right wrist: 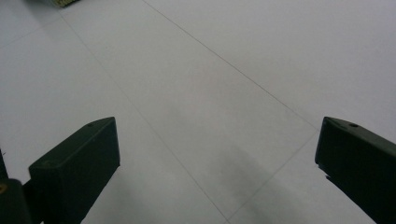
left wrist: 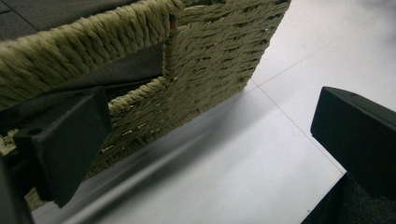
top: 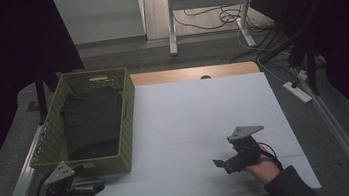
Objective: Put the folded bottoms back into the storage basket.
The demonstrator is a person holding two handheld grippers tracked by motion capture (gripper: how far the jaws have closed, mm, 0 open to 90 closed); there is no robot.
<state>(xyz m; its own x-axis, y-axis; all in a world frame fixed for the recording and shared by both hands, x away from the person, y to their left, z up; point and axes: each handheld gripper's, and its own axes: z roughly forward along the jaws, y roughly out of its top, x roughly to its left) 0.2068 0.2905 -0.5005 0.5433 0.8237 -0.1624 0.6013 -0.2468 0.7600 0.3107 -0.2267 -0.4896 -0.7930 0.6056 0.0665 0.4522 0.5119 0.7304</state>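
A woven basket (top: 125,134) holding folded dark cloth (top: 92,120) is set at the surface's (top: 201,125) left edge. The left gripper (left wrist: 210,154), jaws apart and empty, is held beside the basket's near wall, probably for reaching. The right gripper (top: 223,165), jaws spread and empty, is kept near the front edge.

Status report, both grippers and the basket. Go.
Left gripper open, empty, at the near end of the green woven basket. Right gripper open, empty, over bare white tabletop. Dark folded cloth lies inside basket. Nothing between.
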